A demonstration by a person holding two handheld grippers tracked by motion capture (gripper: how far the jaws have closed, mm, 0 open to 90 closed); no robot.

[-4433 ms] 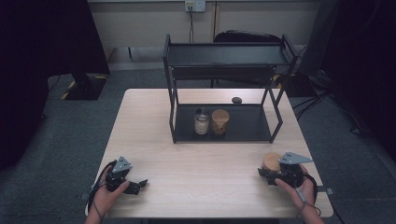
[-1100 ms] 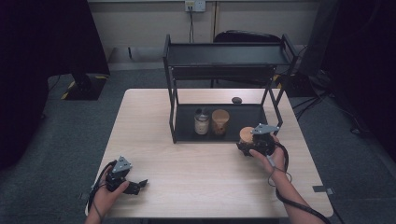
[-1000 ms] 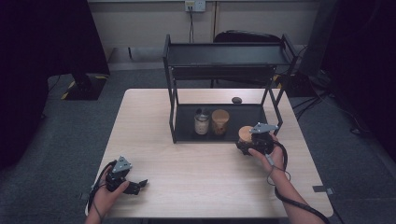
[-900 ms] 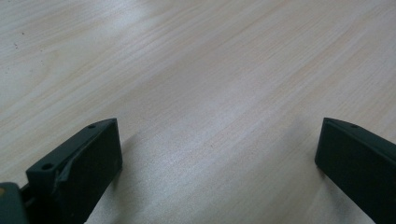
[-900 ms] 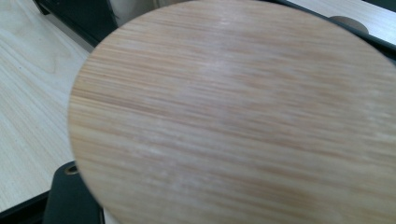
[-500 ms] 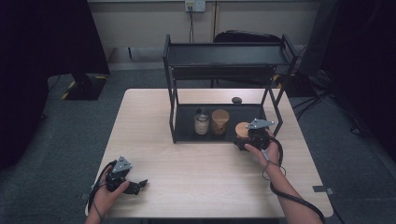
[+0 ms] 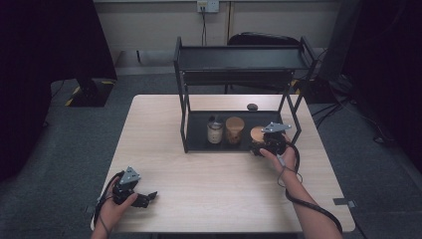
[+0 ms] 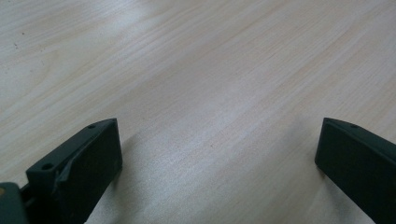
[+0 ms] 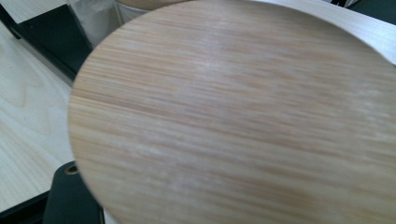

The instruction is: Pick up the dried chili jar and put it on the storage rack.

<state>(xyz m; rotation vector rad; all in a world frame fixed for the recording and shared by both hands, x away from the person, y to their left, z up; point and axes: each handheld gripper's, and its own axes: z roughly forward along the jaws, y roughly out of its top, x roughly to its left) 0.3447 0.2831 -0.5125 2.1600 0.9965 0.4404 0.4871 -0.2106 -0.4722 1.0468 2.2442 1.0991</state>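
- At the right front edge of the black rack's (image 7: pixel 185 89) lower tray, the right gripper (image 7: pixel 263 144) holds a jar with a round wooden lid (image 7: pixel 257 133); the jaws are closed around it, and the person's right hand (image 7: pixel 278 158) reaches in from below.
- In the right gripper view, the wooden lid (image 9: pixel 243 116) sits right against the camera, with one black jaw showing at the lower left beneath it.
- On the lower tray, a glass jar (image 7: pixel 214 131) and a wood-coloured jar (image 7: pixel 234 130) stand side by side, just left of the held jar.
- Near the table's (image 7: pixel 209 189) front left corner, the left gripper (image 7: pixel 147 197) rests in the person's left hand (image 7: pixel 115 208), well apart from the rack.
- In the left gripper view, the two black jaws stand wide apart over bare wood, with nothing between them.
- A small dark object (image 7: pixel 252 106) lies on the table behind the rack.
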